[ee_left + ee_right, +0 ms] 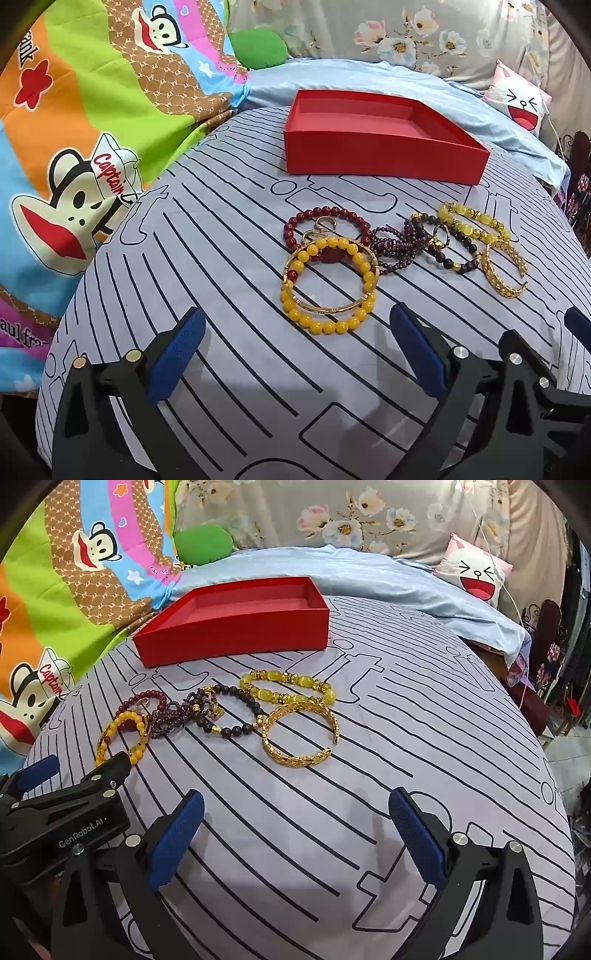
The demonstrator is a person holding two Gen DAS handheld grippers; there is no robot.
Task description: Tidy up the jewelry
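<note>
Holding both my tongs, left gripper [295, 354] and right gripper [295, 834], spread wide and empty; bracelets [221, 716] lie clustered just before the red box [236, 642].

Light: bright, even and soft over my view.
Shadows: faint patch on the striped sheet [229, 236] between my jaws.
Edges: fisheye bending, dark corners.
Focus: sharp ahead of my jaws.

box [384, 158]: matt red card | sheet [221, 258]: smooth striped cloth | yellow beads [328, 284]: glossy, opaque | cuff [301, 734]: shiny textured gold metal | dark beads [236, 709]: dull sheen | pads [177, 838]: rough blue, black plastic frame
</note>
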